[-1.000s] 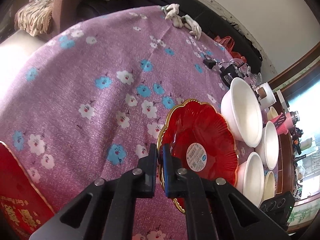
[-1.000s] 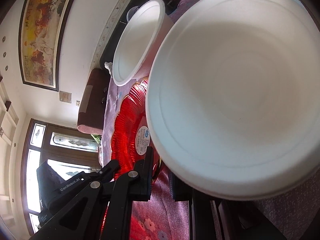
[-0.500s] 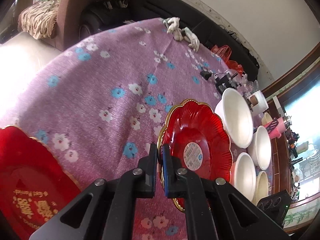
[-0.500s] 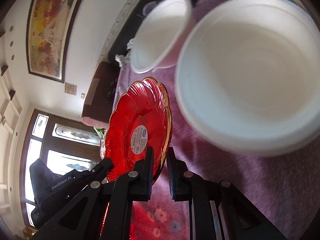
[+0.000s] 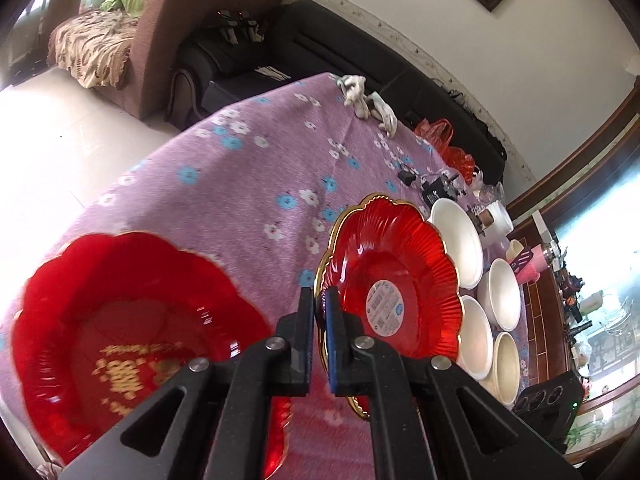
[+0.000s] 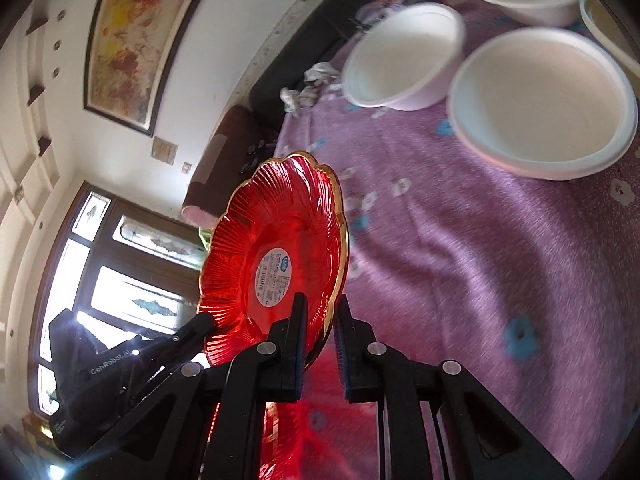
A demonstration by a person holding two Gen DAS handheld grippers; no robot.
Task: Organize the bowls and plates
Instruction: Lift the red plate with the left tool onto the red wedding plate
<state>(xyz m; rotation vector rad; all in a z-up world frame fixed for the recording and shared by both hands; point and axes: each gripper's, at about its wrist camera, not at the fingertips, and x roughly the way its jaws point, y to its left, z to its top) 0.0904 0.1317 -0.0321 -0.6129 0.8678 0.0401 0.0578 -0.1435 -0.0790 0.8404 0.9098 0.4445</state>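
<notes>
Holding the red plate [image 5: 396,280] in both tools at this moment. Pinching its gold rim with the left tool [image 5: 318,336], low in the middle of the left wrist view, the jaws standing very narrow with only the thin edge between them. Clamping another part of the same rim with the right tool [image 6: 320,320], low in the middle of the right wrist view, the jaws a little wider there and the curved edge sitting between the pads. Keeping the plate tilted and lifted off the surface [image 5: 240,184], which is wearing a purple cloth with blue and white flowers. Showing a round white label in the middle of the plate in both views.

Lying at the lower left of the left wrist view, a larger red plate [image 5: 132,320] with gold lettering, blurred, close beside the left tool. Standing at the right of that view, beyond the held plate, several white bowls [image 5: 456,248] in a loose group on the cloth, all upright. Appearing again at the upper right of the right wrist view, two of these bowls near each other but apart.

Stretching behind the surface, along the wall, a dark sofa [image 5: 320,48].
</notes>
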